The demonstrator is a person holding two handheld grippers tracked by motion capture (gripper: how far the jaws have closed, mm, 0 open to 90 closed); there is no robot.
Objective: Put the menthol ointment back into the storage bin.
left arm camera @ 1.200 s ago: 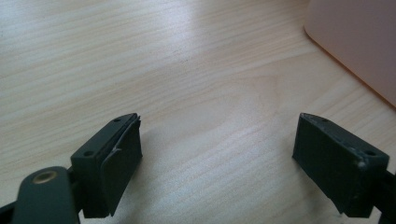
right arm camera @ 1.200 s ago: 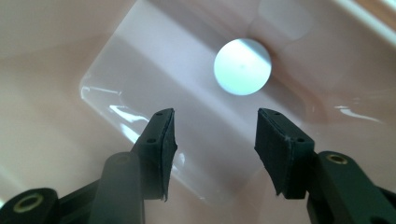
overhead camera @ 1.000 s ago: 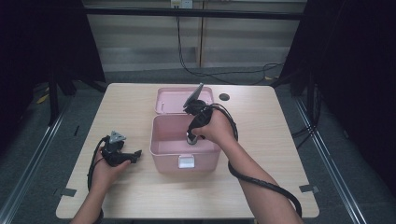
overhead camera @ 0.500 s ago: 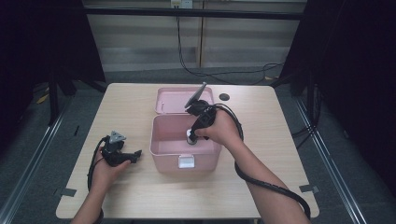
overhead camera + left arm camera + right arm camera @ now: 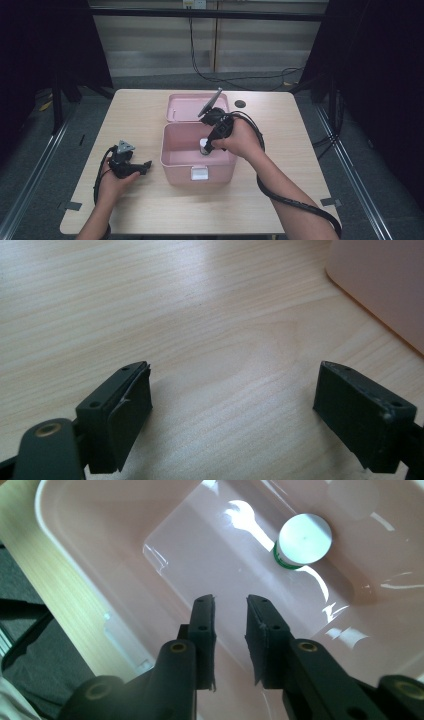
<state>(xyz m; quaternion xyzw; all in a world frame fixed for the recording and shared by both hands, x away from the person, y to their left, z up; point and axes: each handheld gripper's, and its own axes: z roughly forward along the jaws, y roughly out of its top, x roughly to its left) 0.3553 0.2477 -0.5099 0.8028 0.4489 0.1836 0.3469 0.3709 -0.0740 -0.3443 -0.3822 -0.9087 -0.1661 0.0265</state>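
Two grippers: right gripper [image 5: 230, 605], jaws closing to a narrow empty gap, hangs over the capped bottle [image 5: 303, 541], apparently upright, in the pink box [image 5: 172, 160]; left gripper [image 5: 232, 400] rests wide open beside it.

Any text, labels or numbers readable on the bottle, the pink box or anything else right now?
None can be read.
Small bottle in the pink box: plain white cap, green band, no lettering visible.
Latch on the box front: too small to tell any marking.

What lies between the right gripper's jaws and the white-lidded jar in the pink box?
Nothing but bare pink box floor, in the right gripper view; the jar stands apart.
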